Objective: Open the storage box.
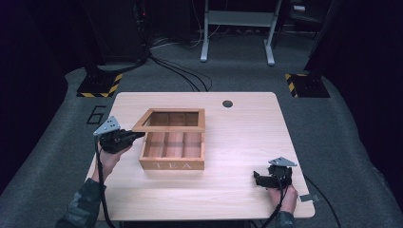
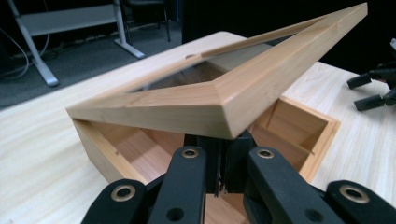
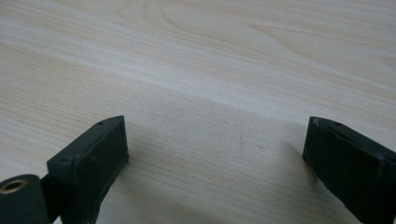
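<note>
A wooden tea box (image 1: 173, 164) marked TEA stands in the middle of the table (image 1: 237, 142), its inner compartments showing. Its hinged window lid (image 1: 168, 127) is tilted up at the front. My left gripper (image 1: 138, 135) is at the box's left side with its tip under the lid's front left corner. In the left gripper view the lid (image 2: 187, 100) rests on top of my left gripper (image 2: 219, 163), whose jaws are pressed together, above the box (image 2: 93, 144). My right gripper (image 1: 256, 179) is near the front right of the table. It stands open (image 3: 217, 149) over bare wood.
A dark round hole (image 1: 227, 103) sits in the table near its far edge. A small grey tab (image 1: 309, 198) lies at the front right corner. Beyond the table are a desk frame (image 1: 237, 19), cables, and yellow-black striped bases (image 1: 100, 85). My right gripper (image 2: 369, 91) is seen past the box.
</note>
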The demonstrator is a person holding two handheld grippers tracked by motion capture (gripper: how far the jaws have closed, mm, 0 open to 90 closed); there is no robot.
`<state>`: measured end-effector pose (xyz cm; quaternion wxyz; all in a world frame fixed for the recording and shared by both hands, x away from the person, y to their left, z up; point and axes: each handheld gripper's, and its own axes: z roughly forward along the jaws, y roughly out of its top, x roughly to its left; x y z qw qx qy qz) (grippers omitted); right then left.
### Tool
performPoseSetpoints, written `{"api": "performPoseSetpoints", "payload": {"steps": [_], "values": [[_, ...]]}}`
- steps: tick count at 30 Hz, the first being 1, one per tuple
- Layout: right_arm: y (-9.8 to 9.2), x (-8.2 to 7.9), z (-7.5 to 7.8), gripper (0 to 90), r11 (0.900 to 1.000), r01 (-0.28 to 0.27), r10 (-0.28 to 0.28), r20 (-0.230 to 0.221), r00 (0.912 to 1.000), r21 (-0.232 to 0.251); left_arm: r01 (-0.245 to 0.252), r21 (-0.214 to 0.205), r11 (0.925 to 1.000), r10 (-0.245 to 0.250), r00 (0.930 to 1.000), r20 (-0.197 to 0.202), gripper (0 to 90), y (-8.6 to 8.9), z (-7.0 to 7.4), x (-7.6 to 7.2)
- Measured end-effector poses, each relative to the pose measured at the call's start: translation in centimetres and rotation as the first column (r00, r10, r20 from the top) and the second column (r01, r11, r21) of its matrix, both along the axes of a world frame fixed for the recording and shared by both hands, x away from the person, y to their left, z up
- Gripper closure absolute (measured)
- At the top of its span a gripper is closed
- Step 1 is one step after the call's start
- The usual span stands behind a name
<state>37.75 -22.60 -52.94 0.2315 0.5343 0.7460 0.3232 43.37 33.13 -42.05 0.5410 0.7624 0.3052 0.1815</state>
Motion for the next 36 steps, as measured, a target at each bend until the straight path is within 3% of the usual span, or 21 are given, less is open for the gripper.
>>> {"api": "performPoseSetpoints", "payload": {"steps": [21, 23, 36], "values": [[0.0, 0.0, 0.0, 6.0, 1.0000, -0.003, 0.003, 0.002, 1.0000, -0.002, 0.001, -0.023, 0.9997, -0.002, 0.9984, -0.056, 85.8, 0.3, -5.3, -2.4], [0.0, 0.0, 0.0, 6.0, 1.0000, -0.003, 0.003, 0.002, 1.0000, -0.002, 0.006, -0.009, 0.9999, -0.007, 0.9982, -0.060, 85.7, 0.3, -5.7, -2.5], [0.0, 0.0, 0.0, 6.0, 1.0000, -0.003, 0.003, 0.002, 1.0000, -0.002, 0.005, -0.030, 0.9995, -0.007, 0.9974, -0.072, 84.7, 1.1, -6.6, -3.5]]}}
